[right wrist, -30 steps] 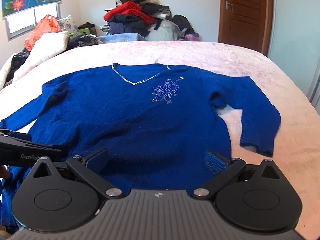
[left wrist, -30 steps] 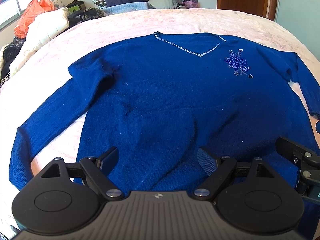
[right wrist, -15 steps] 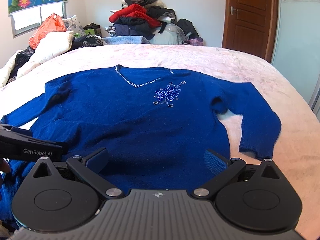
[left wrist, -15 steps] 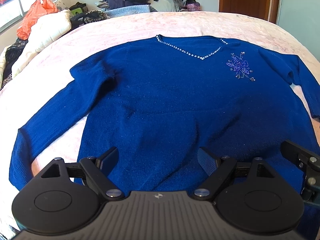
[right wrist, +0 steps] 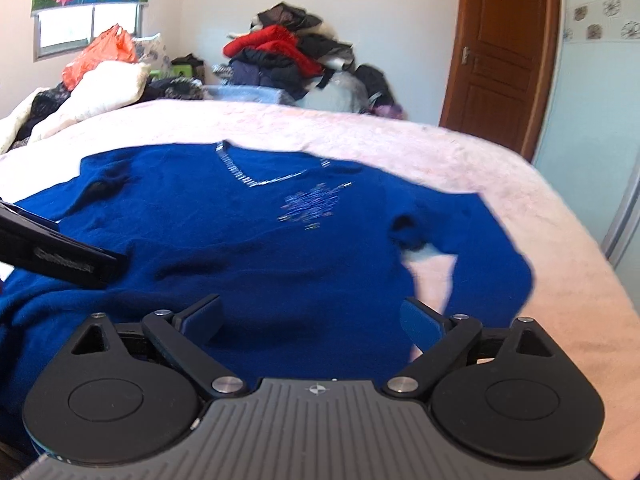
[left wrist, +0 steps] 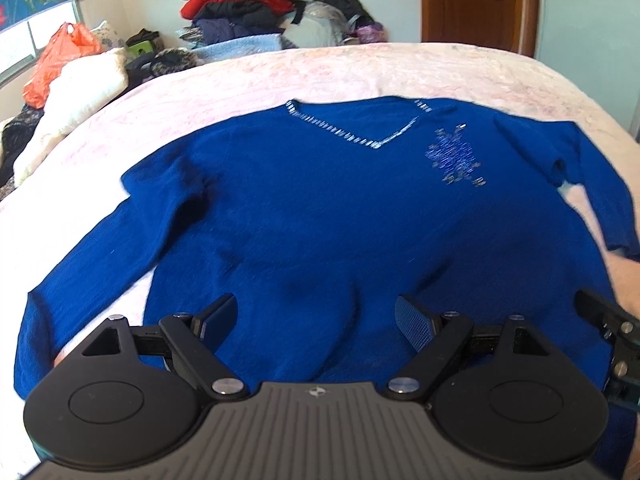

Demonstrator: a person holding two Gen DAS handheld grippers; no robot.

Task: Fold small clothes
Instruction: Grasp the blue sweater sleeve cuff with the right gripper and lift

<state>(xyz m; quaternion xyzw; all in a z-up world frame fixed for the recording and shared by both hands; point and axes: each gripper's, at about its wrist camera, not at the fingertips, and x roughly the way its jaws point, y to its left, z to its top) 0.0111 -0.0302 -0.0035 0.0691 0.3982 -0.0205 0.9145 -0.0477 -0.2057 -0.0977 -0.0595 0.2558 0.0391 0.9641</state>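
Note:
A dark blue V-neck sweater with a beaded neckline and a sparkly flower motif lies flat, front up, on the pink bed, sleeves spread to both sides. My left gripper hovers open over its lower hem, nothing between the fingers. My right gripper is over the hem near the sweater body's right side. Its jaws are closing, still wide, and the pads press on nothing. The right sleeve bends down beside it. Each gripper shows at the edge of the other's view.
The pink bedspread reaches past the sweater on all sides. A heap of clothes sits behind the bed's far edge. White bedding and an orange bag lie at the far left. A wooden door stands at the back right.
Both views have tipped up, showing more of the room, and the sweater sits lower in the frames. The right gripper's fingers have drawn slightly closer together. The sweater has not moved.

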